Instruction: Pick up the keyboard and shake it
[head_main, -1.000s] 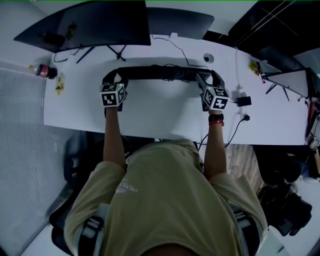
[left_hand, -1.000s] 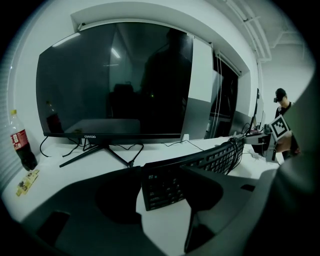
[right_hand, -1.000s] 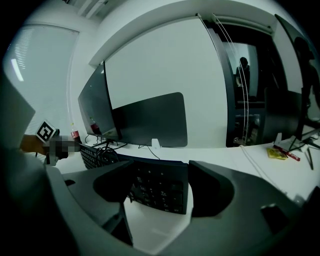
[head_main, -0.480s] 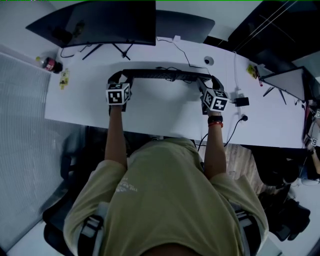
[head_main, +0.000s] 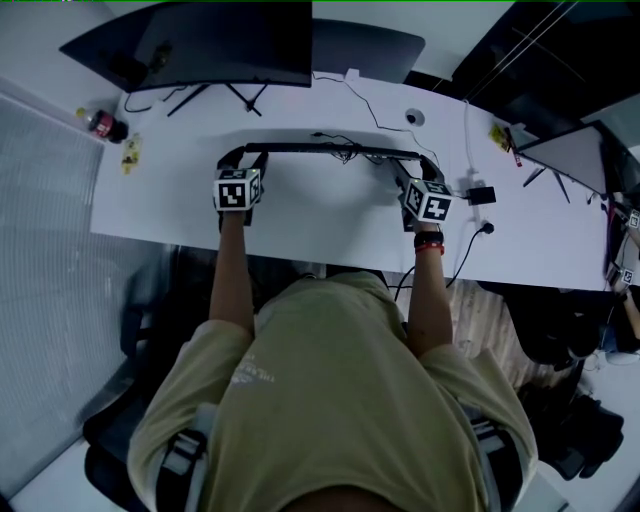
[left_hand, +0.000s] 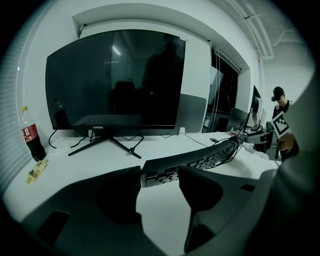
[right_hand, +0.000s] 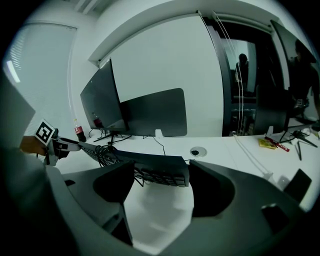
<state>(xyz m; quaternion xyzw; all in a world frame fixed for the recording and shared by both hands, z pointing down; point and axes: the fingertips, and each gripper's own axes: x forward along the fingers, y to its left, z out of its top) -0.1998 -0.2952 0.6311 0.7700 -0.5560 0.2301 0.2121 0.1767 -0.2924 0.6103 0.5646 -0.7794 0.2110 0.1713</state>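
Observation:
The black keyboard (head_main: 330, 150) is held off the white desk (head_main: 300, 220) by its two ends and shows almost edge-on in the head view. My left gripper (head_main: 236, 160) is shut on its left end, and the pads press on the keyboard (left_hand: 200, 159) from both sides in the left gripper view, where my left gripper (left_hand: 160, 175) fills the bottom. My right gripper (head_main: 418, 166) is shut on the right end. The right gripper view shows my right gripper (right_hand: 162, 179) clamping the keyboard (right_hand: 155, 167), keys facing down, with its tangled cable (right_hand: 103, 152) hanging beneath.
A large dark monitor (head_main: 200, 40) stands behind the keyboard, with a cola bottle (head_main: 103, 125) and a yellow packet (head_main: 128, 155) at the desk's far left. A cable grommet (head_main: 414, 118), a black adapter (head_main: 480, 195) and a second screen (head_main: 570, 150) lie to the right.
The keyboard, held at both ends, has tipped and now looks much thinner from above. Both grippers have shifted a little along with it, still clamped.

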